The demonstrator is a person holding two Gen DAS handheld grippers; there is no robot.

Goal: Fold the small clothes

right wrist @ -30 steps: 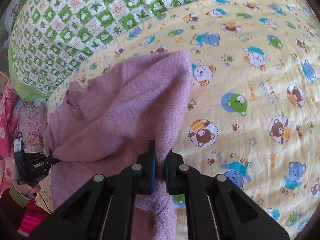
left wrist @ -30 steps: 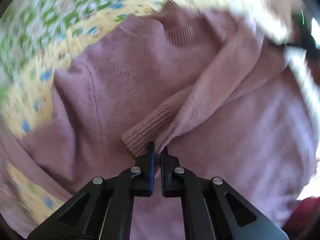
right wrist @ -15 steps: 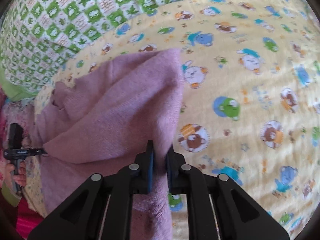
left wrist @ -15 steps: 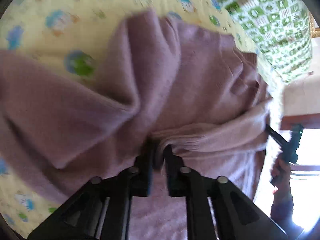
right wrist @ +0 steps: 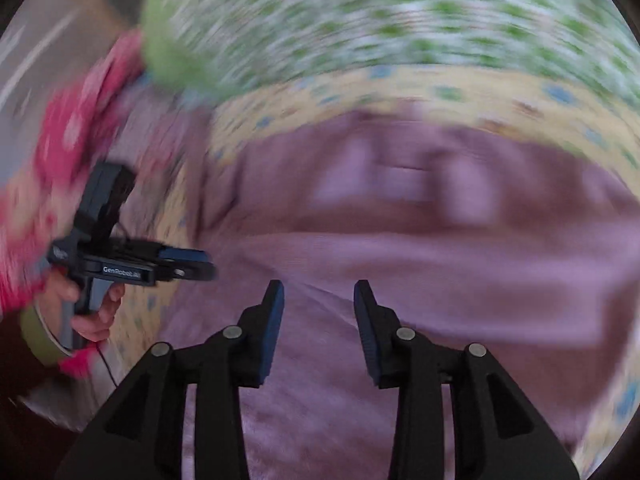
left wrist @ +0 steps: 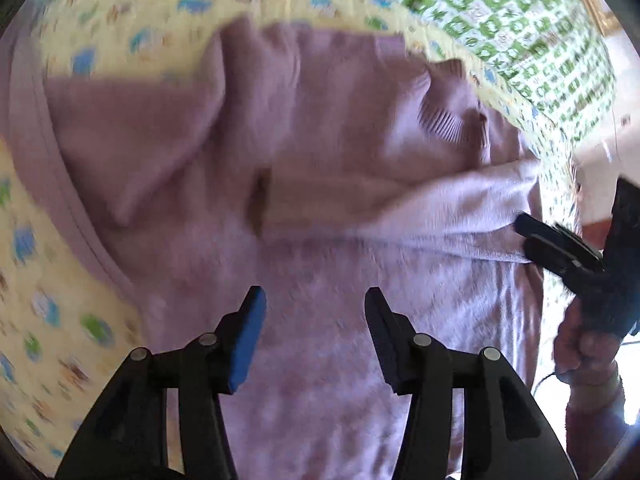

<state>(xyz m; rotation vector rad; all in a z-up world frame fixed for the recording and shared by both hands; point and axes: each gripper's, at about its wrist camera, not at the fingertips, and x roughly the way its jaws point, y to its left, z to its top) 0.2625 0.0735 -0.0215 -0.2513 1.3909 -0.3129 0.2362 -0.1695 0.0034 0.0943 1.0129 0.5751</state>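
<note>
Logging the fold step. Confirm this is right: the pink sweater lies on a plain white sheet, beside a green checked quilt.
Not right. The pink sweater lies on a yellow sheet printed with small cartoon animals, not a plain white one; the left wrist view shows it. The green checked quilt is indeed beside it.

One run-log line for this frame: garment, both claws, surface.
garment: pink sweater folded over, lying flat | left claw: opening, nothing between | right claw: opening, nothing between | surface: yellow bear-print sheet

daylit, bright glare at left view's right edge; heavy motion blur in right view, fisheye bend + dark corners both
</note>
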